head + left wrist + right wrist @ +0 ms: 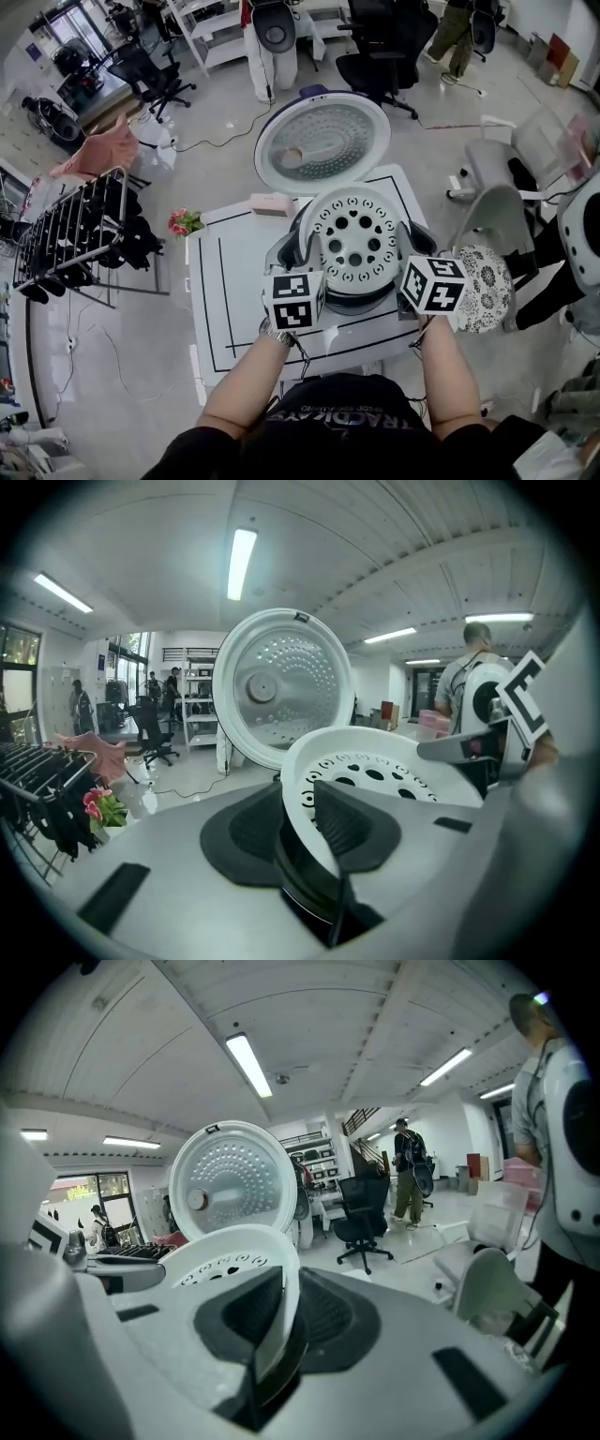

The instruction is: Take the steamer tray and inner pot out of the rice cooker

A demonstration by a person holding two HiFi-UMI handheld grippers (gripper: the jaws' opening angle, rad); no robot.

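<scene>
The rice cooker (302,246) stands open on the white table, its lid (322,142) tilted up behind it. A white steamer tray (356,239) with round holes sits in its mouth and hides the inner pot, of which only a dark rim (302,885) shows below the tray. My left gripper (292,257) is at the tray's left edge; in the left gripper view the gripper (298,803) is shut on the tray (394,761). At the opposite edge my right gripper (415,247) is shut on the tray too, which in the right gripper view (281,1312) stands pinched between the pads.
The table (225,309) carries a pink box (272,204) behind the cooker, with flowers (185,222) at its far left corner. A patterned round seat (487,286) and a grey chair (497,202) stand to the right, a clothes rack (75,234) to the left.
</scene>
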